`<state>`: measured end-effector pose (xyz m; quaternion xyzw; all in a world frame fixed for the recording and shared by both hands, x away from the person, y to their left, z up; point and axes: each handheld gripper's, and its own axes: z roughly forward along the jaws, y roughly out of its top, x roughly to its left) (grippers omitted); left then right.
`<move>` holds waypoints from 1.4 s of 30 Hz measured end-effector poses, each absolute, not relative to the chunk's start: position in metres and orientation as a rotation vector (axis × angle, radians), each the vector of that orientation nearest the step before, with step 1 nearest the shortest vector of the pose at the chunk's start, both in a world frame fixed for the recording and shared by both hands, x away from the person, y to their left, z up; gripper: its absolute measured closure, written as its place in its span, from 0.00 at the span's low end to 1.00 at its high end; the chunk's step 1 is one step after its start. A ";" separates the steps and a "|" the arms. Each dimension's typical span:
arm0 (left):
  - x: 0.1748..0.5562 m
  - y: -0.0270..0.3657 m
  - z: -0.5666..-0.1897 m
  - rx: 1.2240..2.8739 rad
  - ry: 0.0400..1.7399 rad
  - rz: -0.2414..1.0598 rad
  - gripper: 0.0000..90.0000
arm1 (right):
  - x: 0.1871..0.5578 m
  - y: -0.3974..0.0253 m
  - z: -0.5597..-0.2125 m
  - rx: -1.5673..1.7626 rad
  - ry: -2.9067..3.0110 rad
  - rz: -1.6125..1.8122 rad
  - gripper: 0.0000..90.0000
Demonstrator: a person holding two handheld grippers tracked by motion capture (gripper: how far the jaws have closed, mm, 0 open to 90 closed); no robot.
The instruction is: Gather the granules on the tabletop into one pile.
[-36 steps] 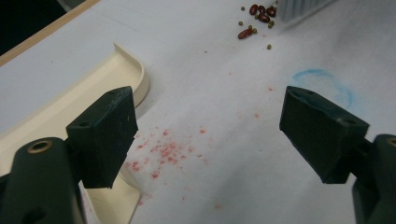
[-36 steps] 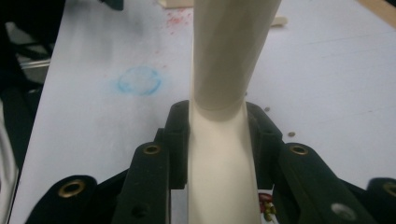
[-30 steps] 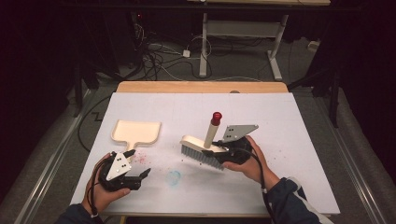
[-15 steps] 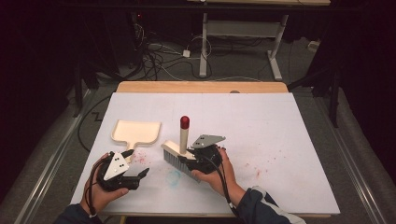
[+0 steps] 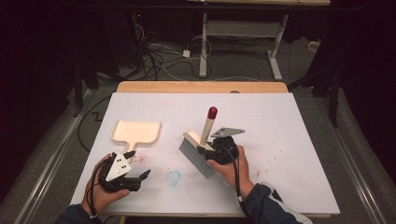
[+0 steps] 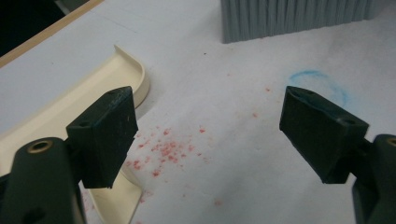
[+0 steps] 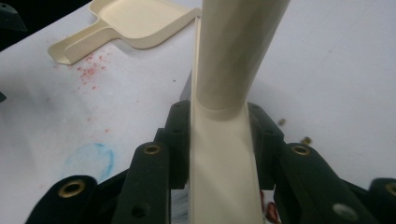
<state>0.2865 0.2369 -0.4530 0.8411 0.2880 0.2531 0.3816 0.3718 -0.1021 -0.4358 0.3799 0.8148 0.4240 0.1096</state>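
The white table (image 5: 289, 140) spans the frame's middle. At centre, the right gripper (image 5: 219, 150) clamps the hand brush (image 5: 198, 151) by its handle base. The cream dustpan (image 5: 137, 132) lies centre-left. Lower left, the left gripper (image 5: 133, 168) gapes wide, empty. Sweep bristles flat and slowly, herding the red crumbs (image 6: 161, 151) toward the pan.

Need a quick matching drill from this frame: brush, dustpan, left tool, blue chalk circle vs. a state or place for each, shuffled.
Things:
1. brush
2. dustpan
3. left tool
4. blue circle

States or places:
A. open, holding nothing, over red crumbs
B. lying flat on the table, cream, untouched
C. drawn on the white surface between the two hands
D. clamped by its cream handle in the right tool

Pairs: 1-D, 2-B, 3-A, 4-C
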 end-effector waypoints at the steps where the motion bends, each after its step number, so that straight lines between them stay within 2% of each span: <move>1: 0.286 0.237 -0.453 2.148 0.733 0.644 0.20 | 0.372 -0.105 -0.435 1.125 2.395 1.252 0.75; 15: 0.287 0.237 -0.452 2.152 0.726 0.645 0.20 | 0.361 -0.140 -0.399 0.958 2.343 1.290 0.75; 23: 0.289 0.238 -0.452 2.145 0.741 0.653 0.20 | 0.377 -0.171 -0.382 0.800 2.256 1.207 0.75; 28: 0.292 0.237 -0.452 2.151 0.740 0.655 0.20 | 0.406 -0.175 -0.389 0.703 2.279 1.104 0.75; 35: 0.294 0.236 -0.453 2.156 0.740 0.652 0.20 | 0.445 -0.153 -0.410 0.567 2.339 1.083 0.75; 42: 0.295 0.236 -0.456 2.174 0.734 0.643 0.20 | 0.455 -0.128 -0.425 0.483 2.365 1.128 0.75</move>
